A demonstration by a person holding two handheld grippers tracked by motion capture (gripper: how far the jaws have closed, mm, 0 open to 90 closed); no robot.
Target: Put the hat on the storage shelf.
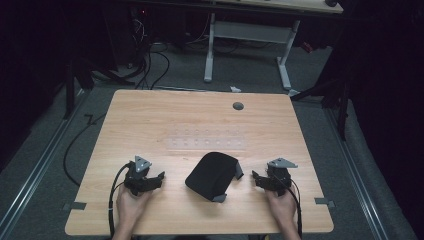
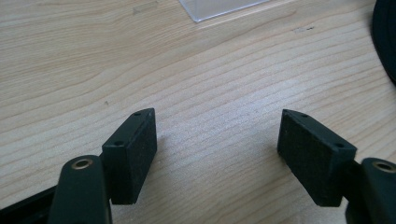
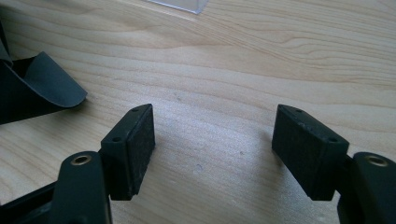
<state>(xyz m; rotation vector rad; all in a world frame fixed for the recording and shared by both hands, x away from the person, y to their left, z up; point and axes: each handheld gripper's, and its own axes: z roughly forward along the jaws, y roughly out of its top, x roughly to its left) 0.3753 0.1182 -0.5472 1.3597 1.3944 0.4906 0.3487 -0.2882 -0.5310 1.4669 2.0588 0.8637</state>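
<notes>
Left tool (image 1: 154, 178) and right tool (image 1: 256, 178), blocky foam-padded jaws held apart, flanking rounded black fabric cap (image 1: 211, 175) on woodgrain surface (image 1: 200, 120).

I am holding my left gripper (image 1: 159, 176) on the table (image 1: 150, 115) at the lower left of the frame and my right gripper (image 1: 255, 175) at the lower right. The cloth pouch (image 1: 211, 175) is lying between them, apart from both. A clear tray (image 1: 206, 143) is sitting just above the pouch, mid-frame. A small round cap (image 1: 238, 106) is lying toward the upper edge.
</notes>
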